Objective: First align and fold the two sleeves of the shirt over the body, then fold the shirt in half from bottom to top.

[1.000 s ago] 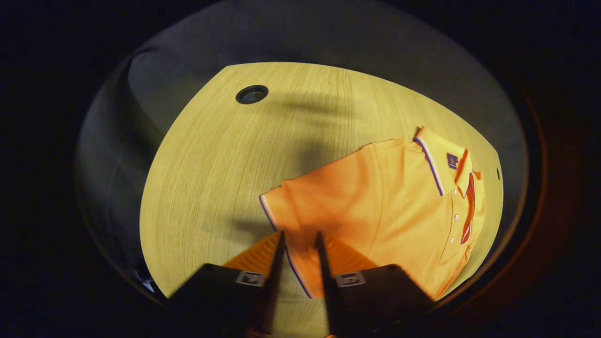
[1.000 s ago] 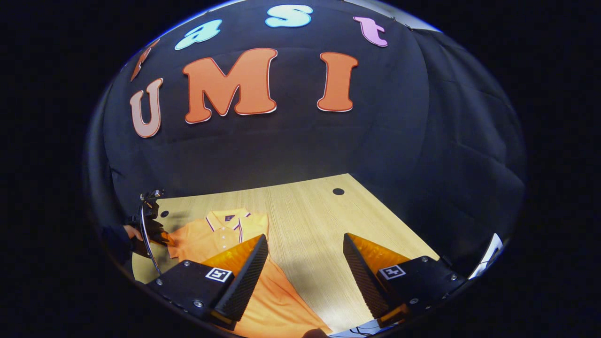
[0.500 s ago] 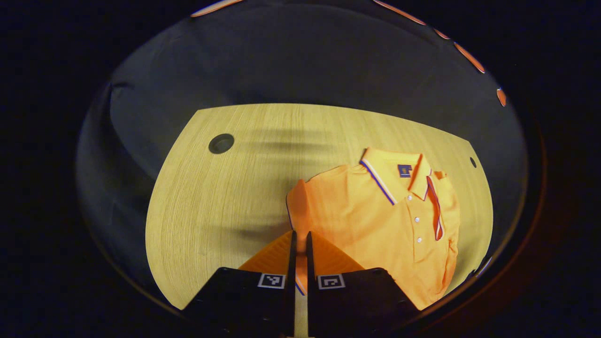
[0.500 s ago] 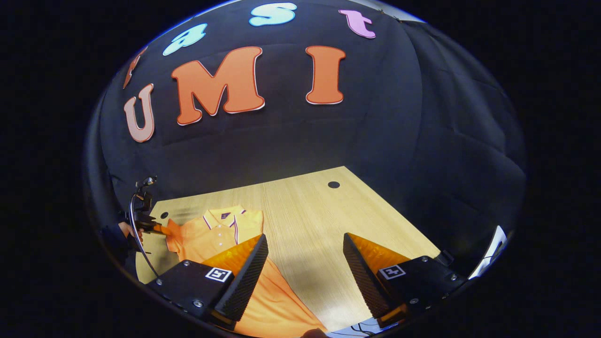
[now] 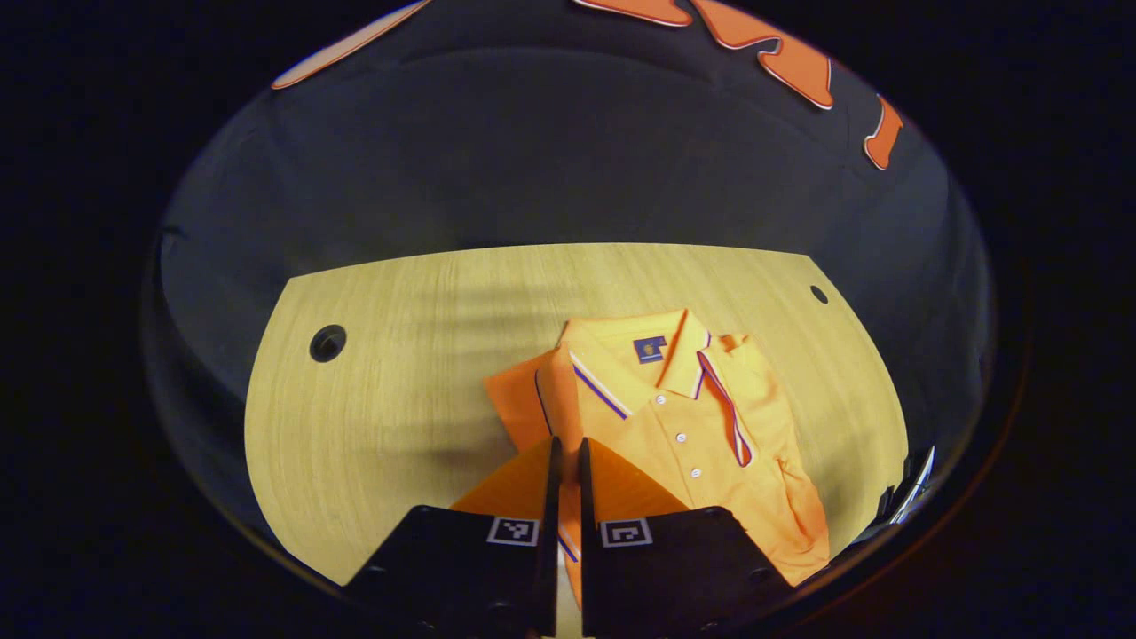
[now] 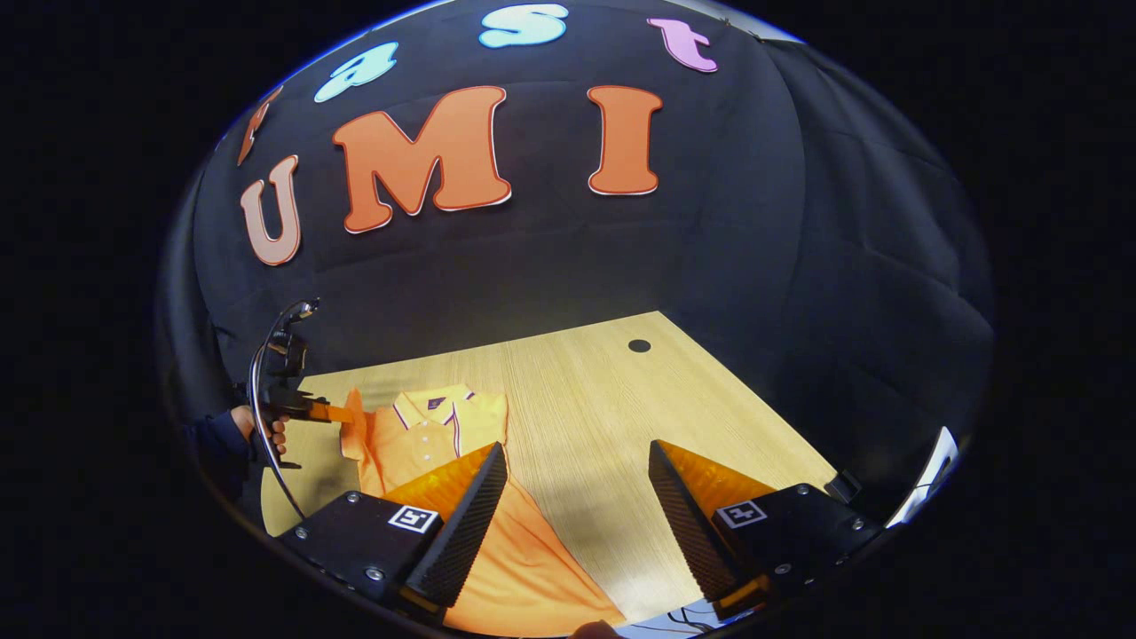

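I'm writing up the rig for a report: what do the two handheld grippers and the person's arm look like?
Each gripper, left and right, has two wedge-shaped fingers on black blocks carrying square black-and-white markers. The right fingers have ribbed inner faces. A black cable arcs over the left gripper; the hand wears a dark sleeve.

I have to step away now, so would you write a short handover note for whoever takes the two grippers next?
Left gripper: shut on the sleeve of the orange polo shirt, which it holds lifted off the table and partway over the body; the right gripper view shows the same from farther off.
Right gripper: open, holding nothing, hovering over the shirt's lower part and bare table.
Shirt: face up, collar toward the booth wall.
Done: the other sleeve appears already folded in, though I cannot be sure.
Left: lay this sleeve flat on the body, align both, then fold bottom to top.
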Demonstrator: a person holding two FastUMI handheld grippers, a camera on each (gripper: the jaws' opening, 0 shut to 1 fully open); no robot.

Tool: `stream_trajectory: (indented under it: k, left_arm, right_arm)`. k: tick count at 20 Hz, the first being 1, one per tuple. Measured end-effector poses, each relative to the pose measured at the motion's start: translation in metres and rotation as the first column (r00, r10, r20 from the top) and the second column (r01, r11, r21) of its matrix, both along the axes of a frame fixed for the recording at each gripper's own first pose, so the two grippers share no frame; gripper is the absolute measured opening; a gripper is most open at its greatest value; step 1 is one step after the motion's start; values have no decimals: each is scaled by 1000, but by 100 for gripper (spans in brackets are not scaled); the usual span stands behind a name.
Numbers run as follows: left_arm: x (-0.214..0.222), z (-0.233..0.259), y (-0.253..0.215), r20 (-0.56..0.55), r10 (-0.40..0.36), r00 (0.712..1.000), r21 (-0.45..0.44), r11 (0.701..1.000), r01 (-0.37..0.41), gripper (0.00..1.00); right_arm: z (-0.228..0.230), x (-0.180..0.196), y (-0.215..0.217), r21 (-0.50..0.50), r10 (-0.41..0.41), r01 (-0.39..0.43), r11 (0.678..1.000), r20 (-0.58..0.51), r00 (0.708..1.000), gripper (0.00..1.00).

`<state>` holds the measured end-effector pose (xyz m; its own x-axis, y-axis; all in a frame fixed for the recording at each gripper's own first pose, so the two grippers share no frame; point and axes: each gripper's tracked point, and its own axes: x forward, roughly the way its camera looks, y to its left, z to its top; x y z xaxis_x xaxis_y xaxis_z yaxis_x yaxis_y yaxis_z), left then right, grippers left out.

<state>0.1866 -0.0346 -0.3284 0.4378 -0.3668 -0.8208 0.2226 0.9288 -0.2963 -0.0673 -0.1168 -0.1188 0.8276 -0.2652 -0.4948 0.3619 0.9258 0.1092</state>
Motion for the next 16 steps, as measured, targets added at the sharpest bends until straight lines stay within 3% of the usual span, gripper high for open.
stream_trajectory:
  k: [2, 5, 6, 7, 10, 16]
  left_arm:
    - [-1, 7, -25, 0, -34, 999, -67, 997, 34, 16]
    - [-12, 30, -60, 27, -88, 996, -232, 968, 91, 49]
    - [-14, 35, -63, 36, -89, 995, -248, 964, 95, 66]
    - [-15, 36, -64, 42, -92, 995, -255, 962, 100, 67]
    - [-16, 42, -45, 94, -75, 993, -213, 973, 93, 89]
    - [-37, 97, -2, 256, 37, 966, -168, 986, 6, 96]
  right_arm:
    - [-1, -8, 2, 9, -15, 15, 1000, -4, 1000, 98]
    - [-5, -16, 9, 28, -35, 35, 999, -10, 999, 98]
    - [-5, -19, 9, 28, -45, 45, 999, -9, 999, 98]
    - [-6, -20, 12, 26, -49, 49, 998, -9, 999, 98]
    - [-7, -19, 20, 12, -56, 56, 998, -2, 998, 98]
    - [4, -2, 29, -89, 35, -29, 996, 74, 997, 98]
